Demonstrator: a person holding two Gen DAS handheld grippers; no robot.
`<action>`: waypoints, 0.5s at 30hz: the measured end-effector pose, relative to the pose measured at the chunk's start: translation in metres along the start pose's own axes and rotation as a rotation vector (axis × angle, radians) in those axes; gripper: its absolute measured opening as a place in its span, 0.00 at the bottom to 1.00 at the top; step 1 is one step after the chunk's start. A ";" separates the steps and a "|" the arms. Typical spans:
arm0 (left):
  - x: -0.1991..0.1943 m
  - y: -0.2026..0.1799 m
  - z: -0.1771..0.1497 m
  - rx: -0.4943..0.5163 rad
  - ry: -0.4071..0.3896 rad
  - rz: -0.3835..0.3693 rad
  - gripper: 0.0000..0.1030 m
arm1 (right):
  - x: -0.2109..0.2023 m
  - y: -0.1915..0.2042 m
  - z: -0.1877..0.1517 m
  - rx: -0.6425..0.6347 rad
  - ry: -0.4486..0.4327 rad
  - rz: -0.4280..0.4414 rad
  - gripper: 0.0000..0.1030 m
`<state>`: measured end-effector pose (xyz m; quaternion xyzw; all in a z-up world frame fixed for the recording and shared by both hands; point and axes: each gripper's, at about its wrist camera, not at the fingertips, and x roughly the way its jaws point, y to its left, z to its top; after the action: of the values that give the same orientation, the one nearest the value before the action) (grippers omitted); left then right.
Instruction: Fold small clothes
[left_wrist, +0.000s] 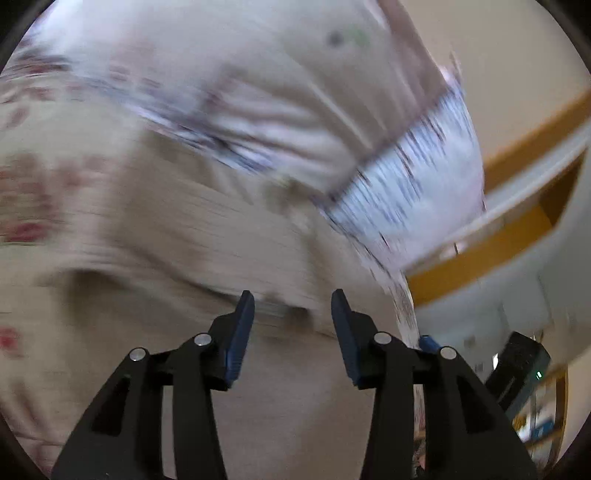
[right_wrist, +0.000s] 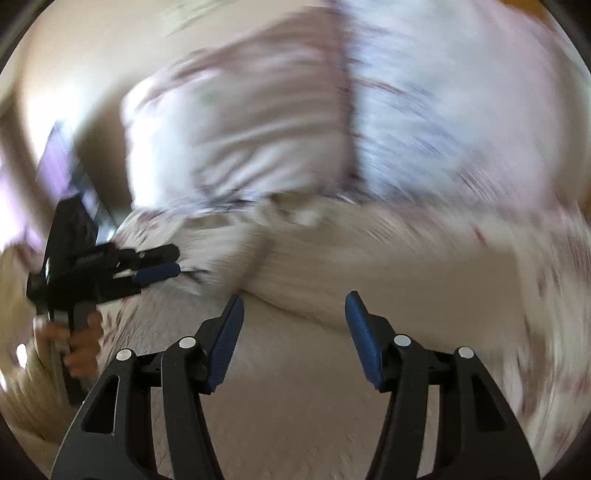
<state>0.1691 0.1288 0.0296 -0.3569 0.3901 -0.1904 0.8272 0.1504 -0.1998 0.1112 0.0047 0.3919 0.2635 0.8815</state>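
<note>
Both views are smeared by motion. A small pale garment (left_wrist: 258, 122) with a dark-streaked white band (left_wrist: 413, 184) lies rumpled on a beige cover (left_wrist: 147, 258) that has red flower prints. My left gripper (left_wrist: 292, 299) hovers at the garment's near edge, open, with nothing between its blue pads. In the right wrist view the same garment (right_wrist: 258, 140) lies ahead of my right gripper (right_wrist: 295, 299), which stands open and holds nothing. The left gripper (right_wrist: 175, 261) shows at the left of that view, its fingers a little apart near the cloth's left edge.
A person's hand (right_wrist: 79, 347) grips the left tool's handle. White and orange furniture (left_wrist: 517, 206) stands beyond the cover's right edge, with a dark box-like object (left_wrist: 517, 362) below it. The beige cover (right_wrist: 314, 387) spreads under both grippers.
</note>
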 end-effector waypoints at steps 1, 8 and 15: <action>-0.013 0.013 0.002 -0.027 -0.031 0.025 0.41 | 0.008 0.017 0.007 -0.076 -0.003 0.023 0.57; -0.031 0.064 0.008 -0.145 -0.057 0.123 0.41 | 0.093 0.106 0.029 -0.355 0.072 0.096 0.43; -0.028 0.073 0.003 -0.153 -0.044 0.128 0.41 | 0.156 0.136 0.018 -0.499 0.173 -0.004 0.42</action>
<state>0.1567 0.1957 -0.0086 -0.3974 0.4071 -0.0987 0.8165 0.1870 -0.0062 0.0454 -0.2360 0.3889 0.3494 0.8191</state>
